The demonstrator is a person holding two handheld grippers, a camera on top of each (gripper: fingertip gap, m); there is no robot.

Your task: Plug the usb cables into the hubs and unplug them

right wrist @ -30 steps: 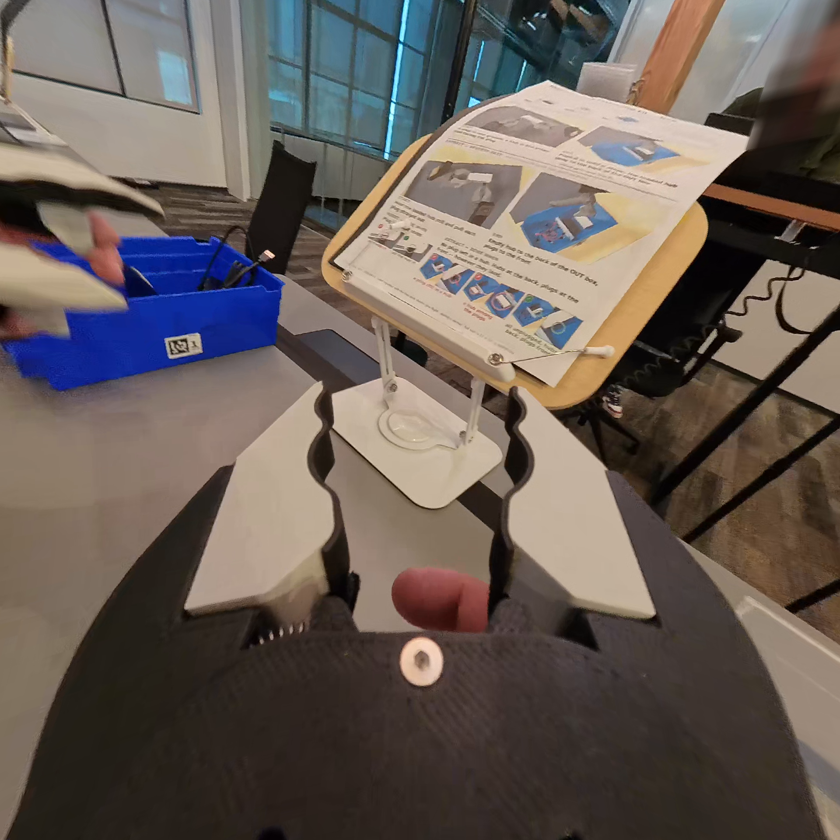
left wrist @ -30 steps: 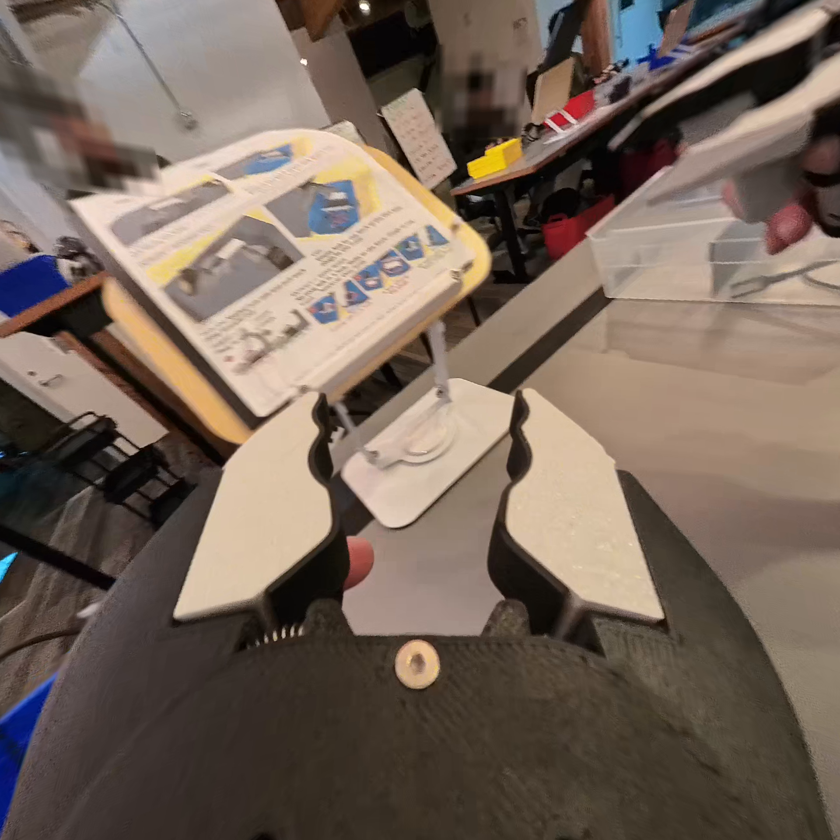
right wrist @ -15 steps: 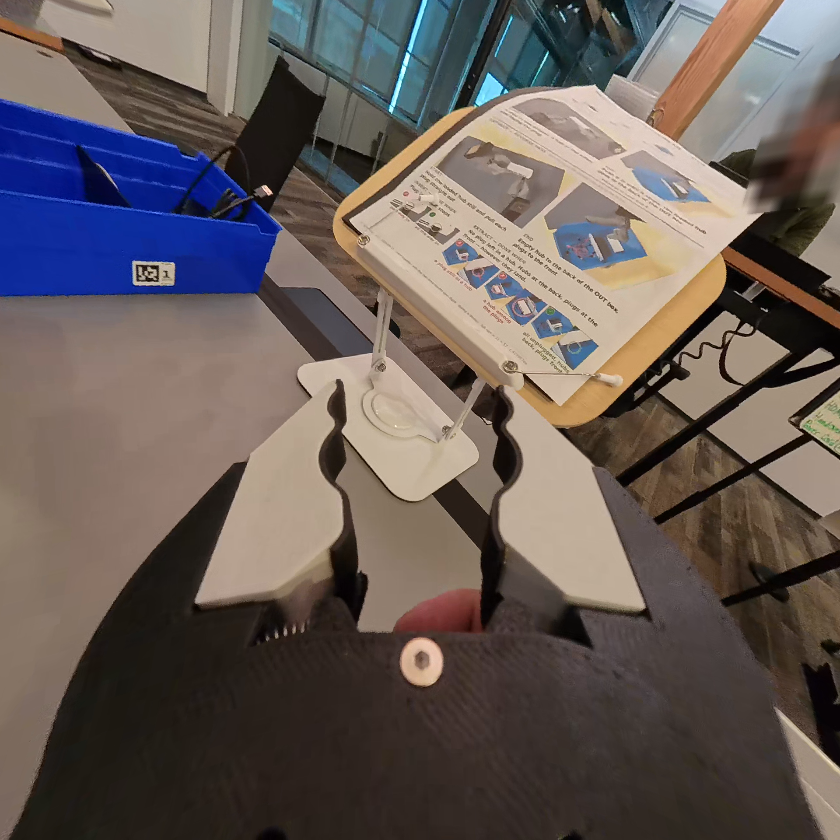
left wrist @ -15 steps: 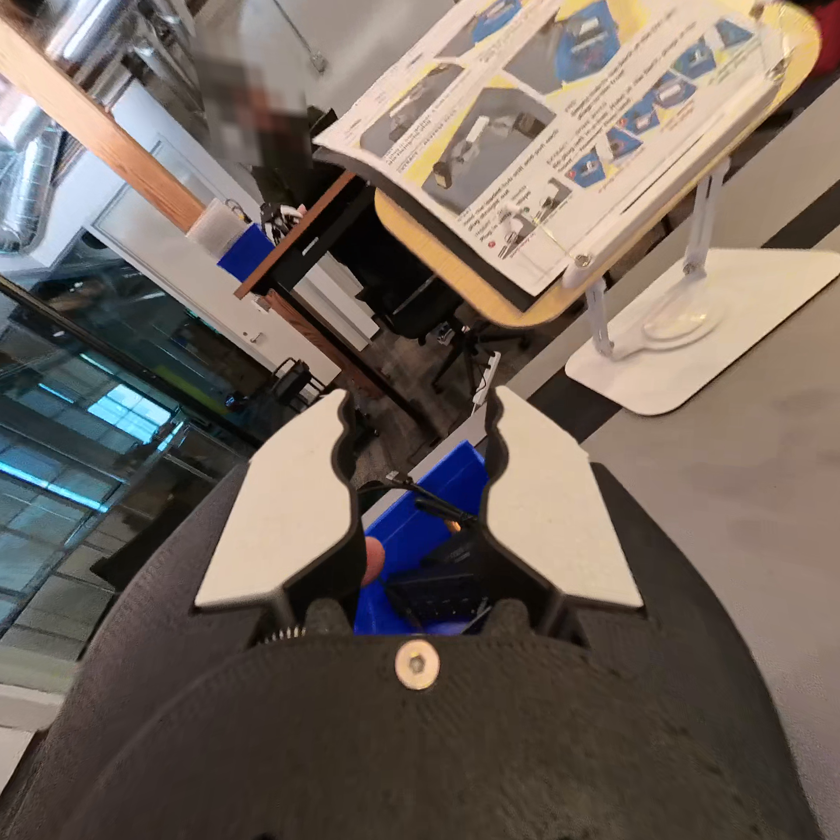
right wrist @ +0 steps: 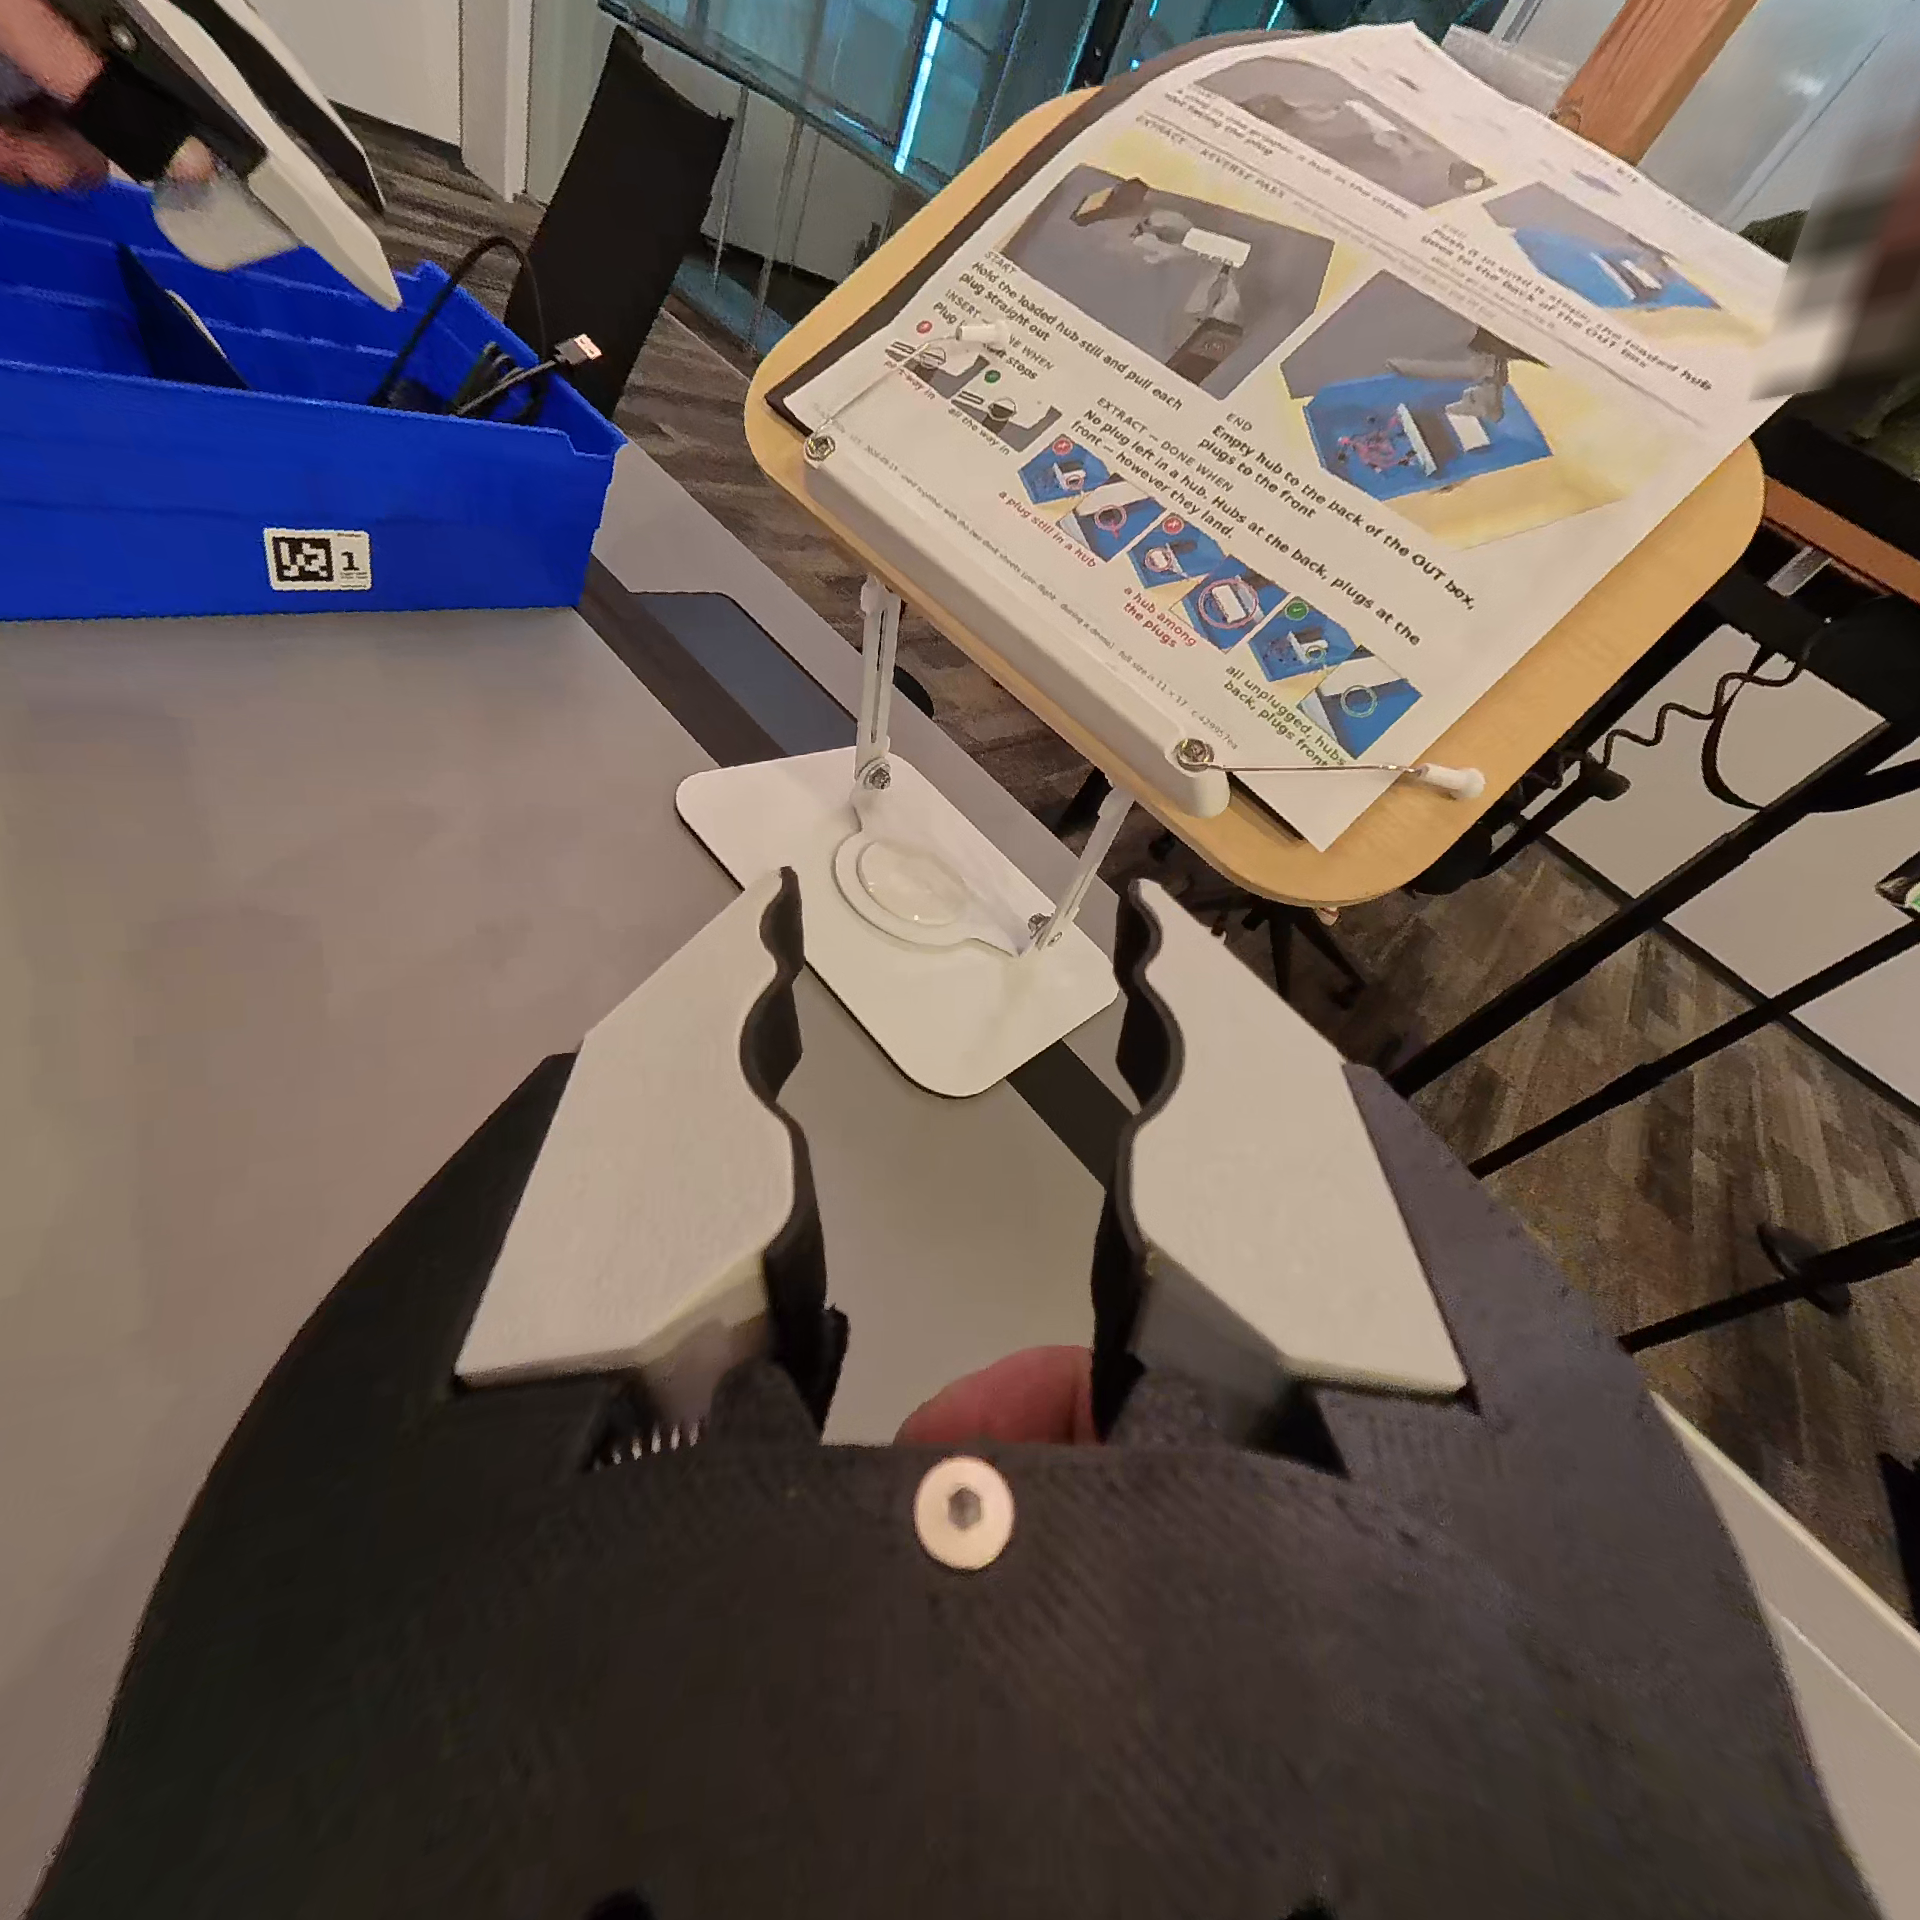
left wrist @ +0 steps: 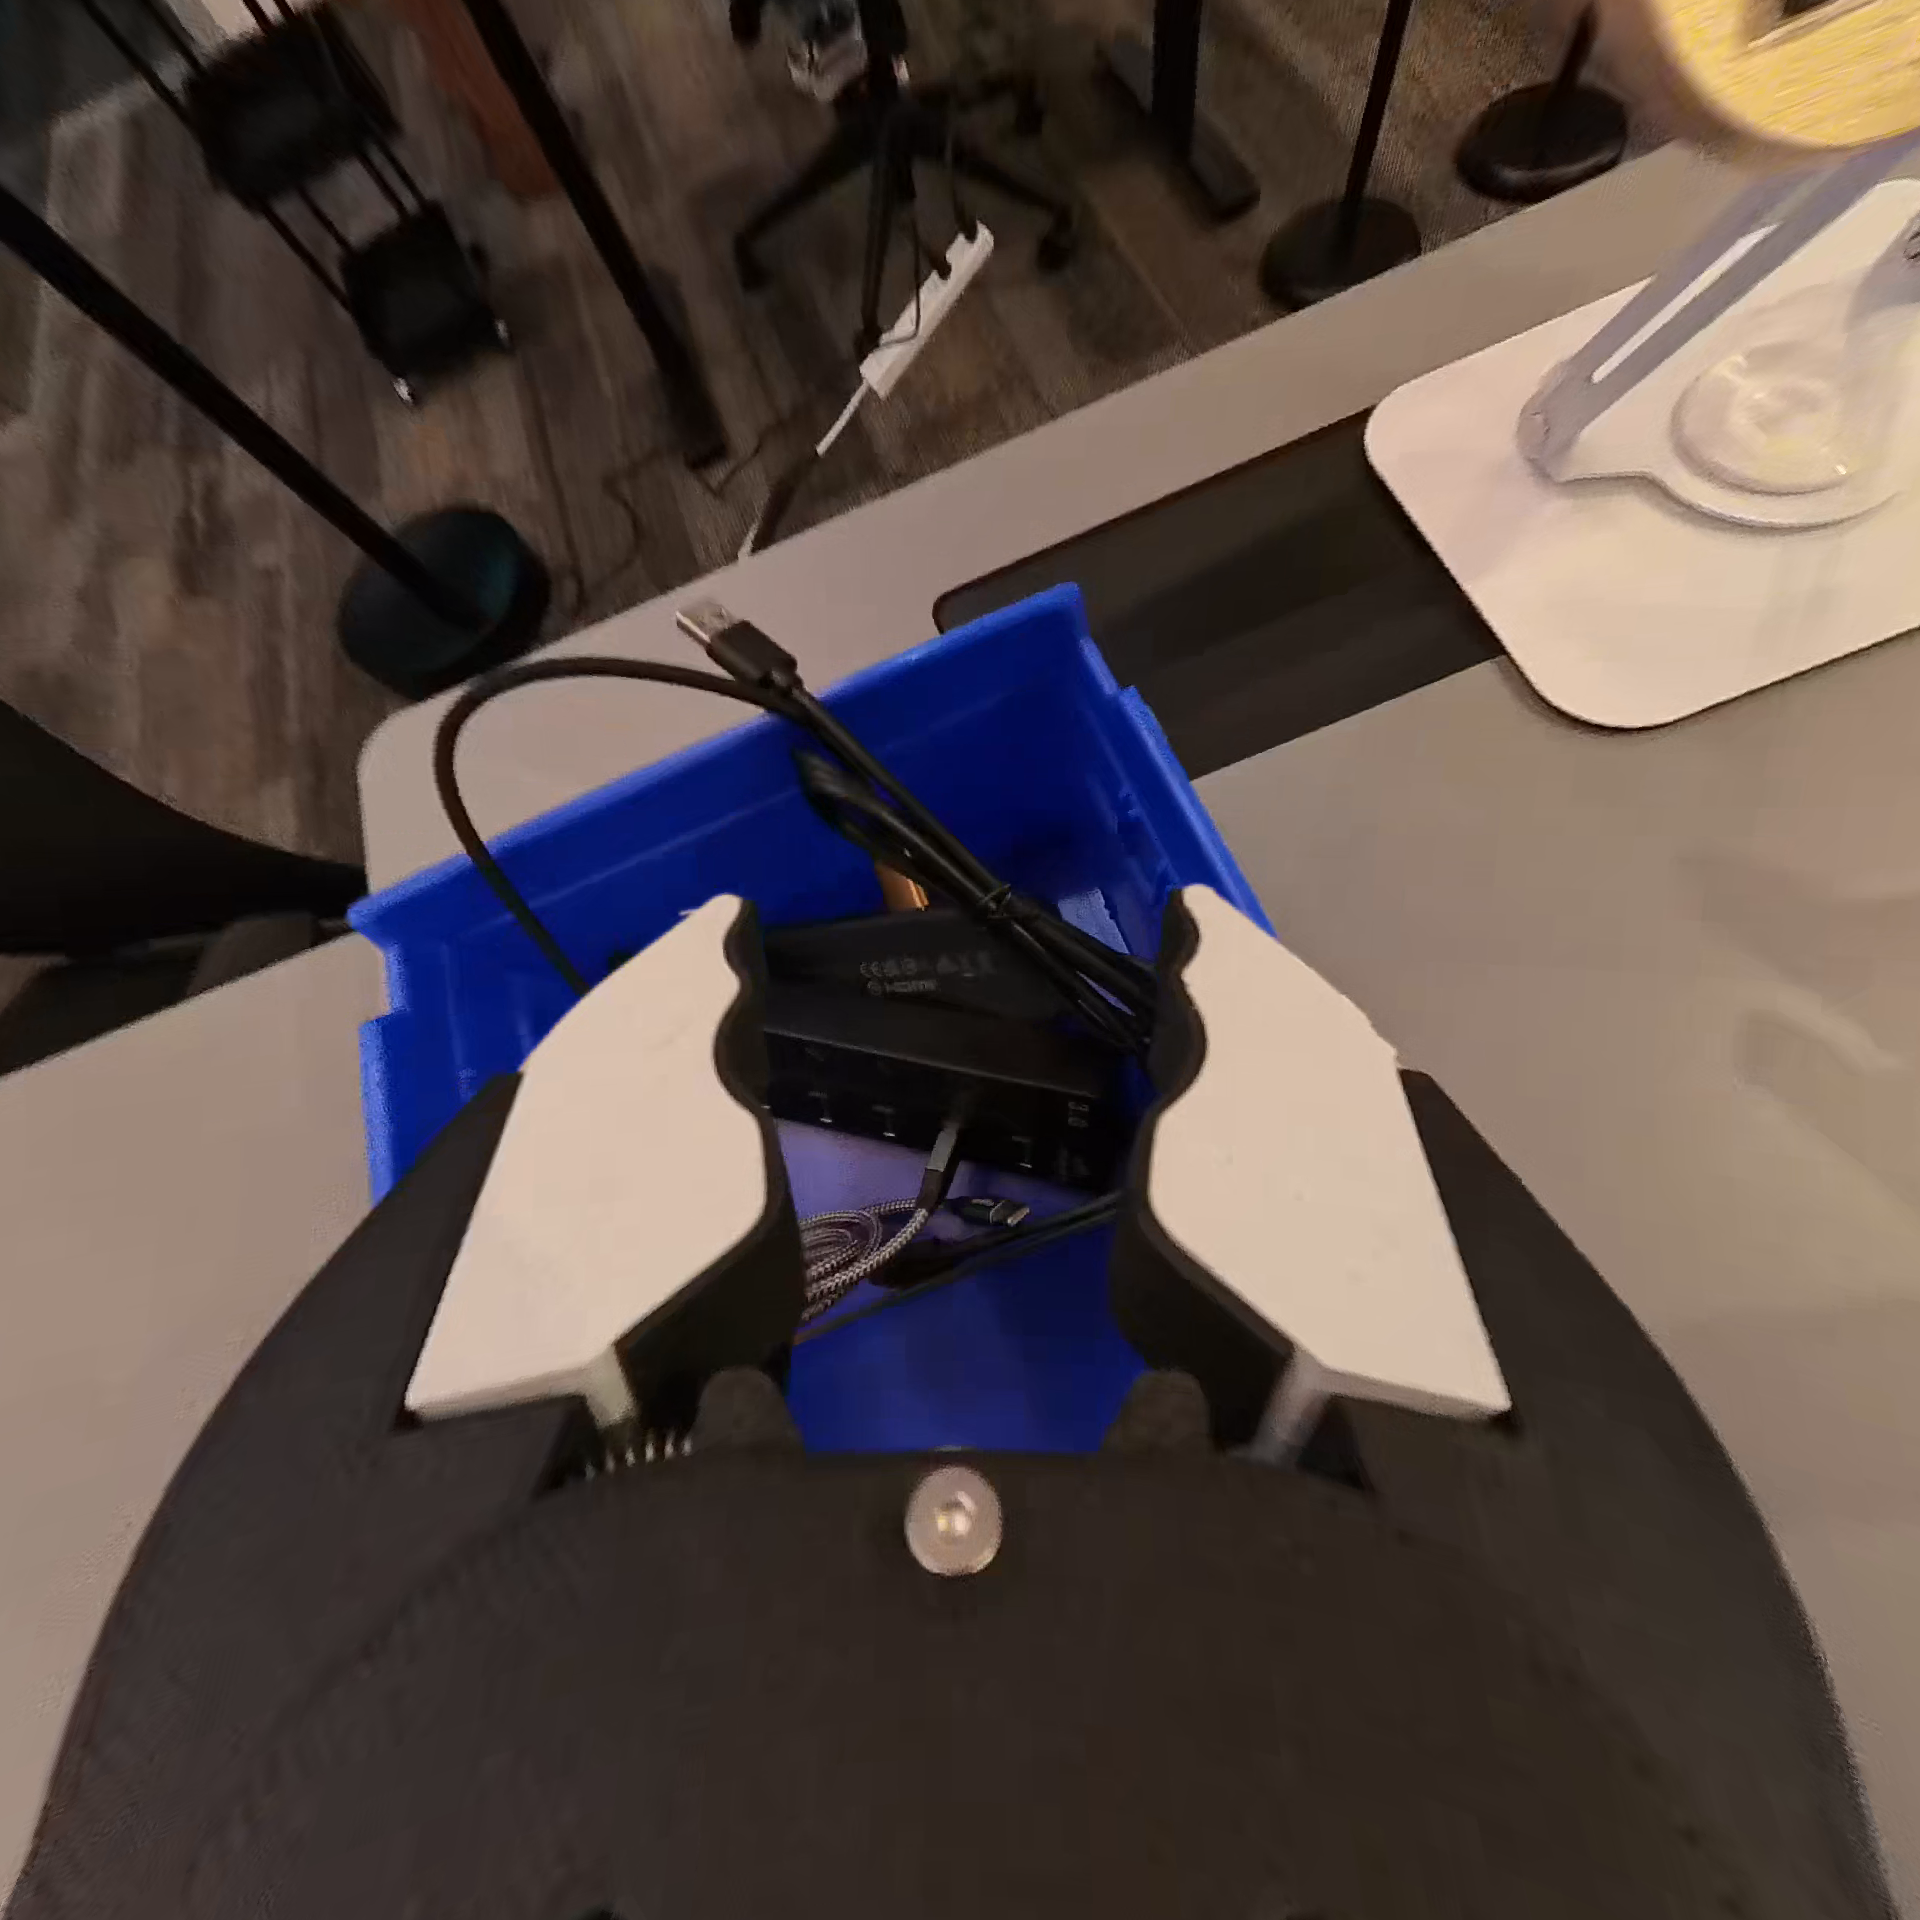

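While the left wrist view looks down into a blue bin (left wrist: 940, 748) on the grey counter (left wrist: 1558, 987), two black hubs (left wrist: 925, 1049) lie stacked inside it, one with a cable plugged into its front. A bundled black cable (left wrist: 935, 831) leans on the bin's far wall, its USB plug (left wrist: 727, 636) poking above the rim, and a braided grey cable (left wrist: 847, 1247) lies coiled on the bin floor. The left gripper (left wrist: 956, 977) hangs over the bin, its fingers spread wide and holding nothing.

Seen from the right wrist view, the same blue bin (right wrist: 312, 488) sits at the counter's far left with black cables sticking out. One document stand (right wrist: 935, 935) carries a printed instruction sheet (right wrist: 1299, 416). The right gripper (right wrist: 956, 935) hovers above the bare counter (right wrist: 364, 883), fingers parted wide and empty.
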